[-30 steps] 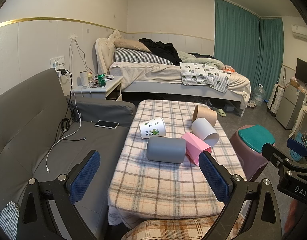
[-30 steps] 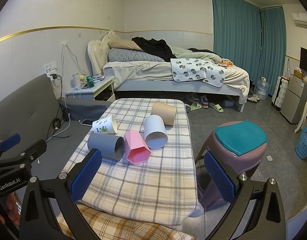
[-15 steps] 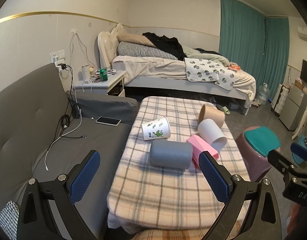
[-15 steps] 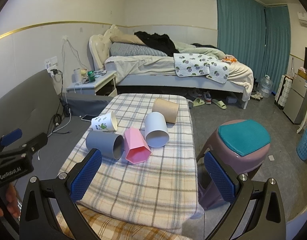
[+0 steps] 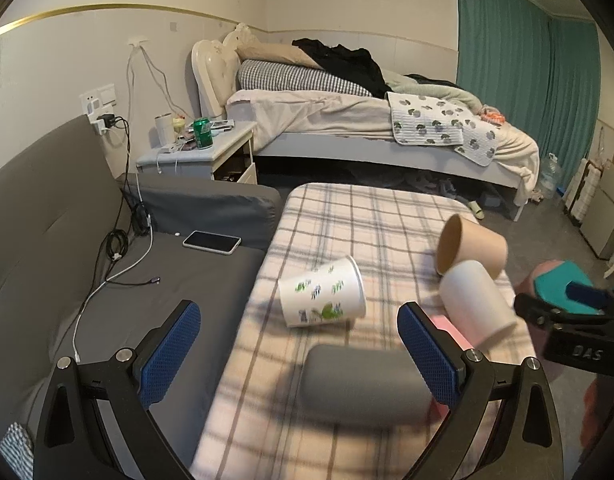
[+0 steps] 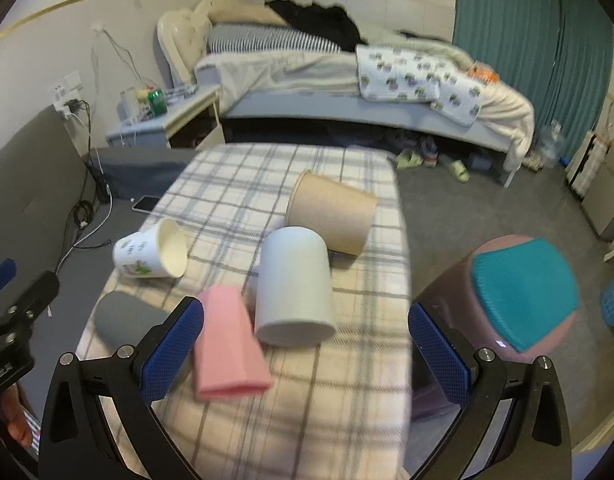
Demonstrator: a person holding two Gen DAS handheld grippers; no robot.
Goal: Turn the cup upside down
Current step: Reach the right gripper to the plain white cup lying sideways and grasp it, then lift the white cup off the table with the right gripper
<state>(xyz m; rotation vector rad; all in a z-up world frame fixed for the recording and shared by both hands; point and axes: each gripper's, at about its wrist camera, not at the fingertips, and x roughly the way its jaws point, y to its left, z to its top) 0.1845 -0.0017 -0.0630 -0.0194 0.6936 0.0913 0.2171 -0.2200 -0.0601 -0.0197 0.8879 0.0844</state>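
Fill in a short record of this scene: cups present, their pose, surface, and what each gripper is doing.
cups: grey cup, pink cup, white cup, tan cup, printed paper cup
pose: all five lie on their sides
surface: plaid-covered table
left gripper: open, empty, grey cup between its fingers' line
right gripper: open, empty, over the pink and white cups

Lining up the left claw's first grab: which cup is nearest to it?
The grey cup, lying on its side directly between the open left claw pads; the leaf-print cup lies farther back.
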